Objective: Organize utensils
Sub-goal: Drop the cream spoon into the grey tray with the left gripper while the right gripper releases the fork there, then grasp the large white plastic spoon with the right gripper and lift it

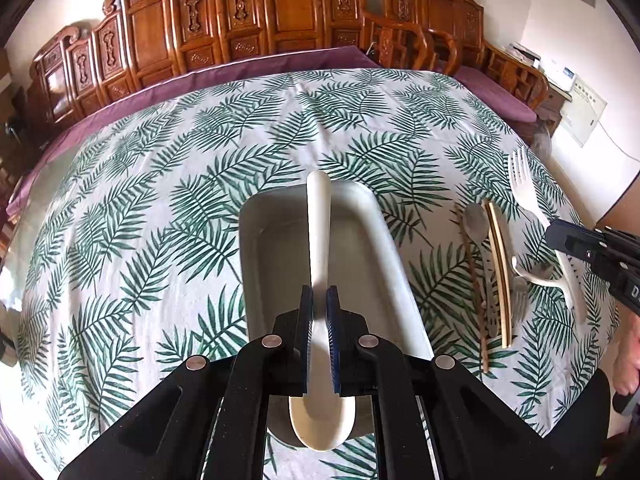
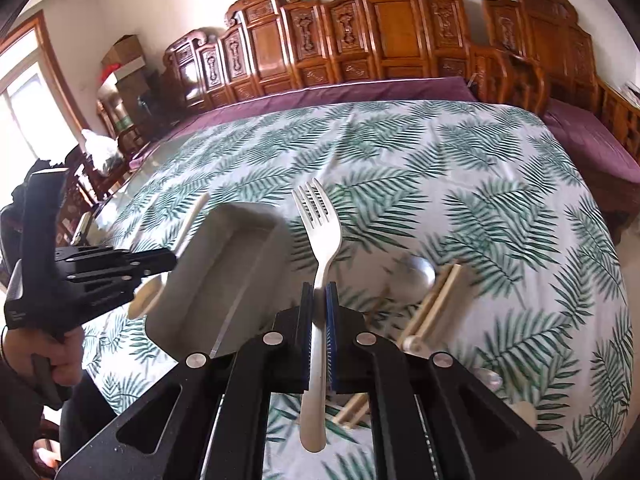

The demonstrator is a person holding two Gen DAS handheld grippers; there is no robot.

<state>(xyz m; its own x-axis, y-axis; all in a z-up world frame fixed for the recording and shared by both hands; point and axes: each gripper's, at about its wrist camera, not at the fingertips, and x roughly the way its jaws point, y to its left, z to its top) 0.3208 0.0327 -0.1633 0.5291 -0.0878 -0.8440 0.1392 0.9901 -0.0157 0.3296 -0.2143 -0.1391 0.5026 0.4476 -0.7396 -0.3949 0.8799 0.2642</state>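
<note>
Item one: your left gripper (image 1: pixel 319 300), black with blue pads, is clamped on the handle of a long cream-white plastic spoon (image 1: pixel 319 236), whose bowl hangs near the camera and whose handle tip points away, held above the grey rectangular plastic tray (image 1: pixel 384 248). Item two: your right gripper (image 2: pixel 319 294) is clamped on the stem of a cream-white plastic fork (image 2: pixel 320 240), tines up and away from you, lifted off the cloth just to the right of the tray's long side. Item three: the tray itself, which sits near the middle of the table on a white tablecloth printed with green palm leaves (image 1: pixel 160 200), its long axis running away from you; its floor shows bare where you can see it. Item four, loose stock on the cloth toward the table's right edge, beside the tray: a metal spoon (image 1: pixel 476 222), a pair of pale wooden chopsticks (image 1: pixel 500 272), a thin dark brown stick (image 1: pixel 474 280), a metal fork (image 1: pixel 520 296) partly under the others, and a further white utensil (image 1: pixel 532 276) lying crosswise. Beyond the far edge stands a carved wooden bench (image 1: pixel 240 28) with a purple cushion (image 1: pixel 280 64).
</note>
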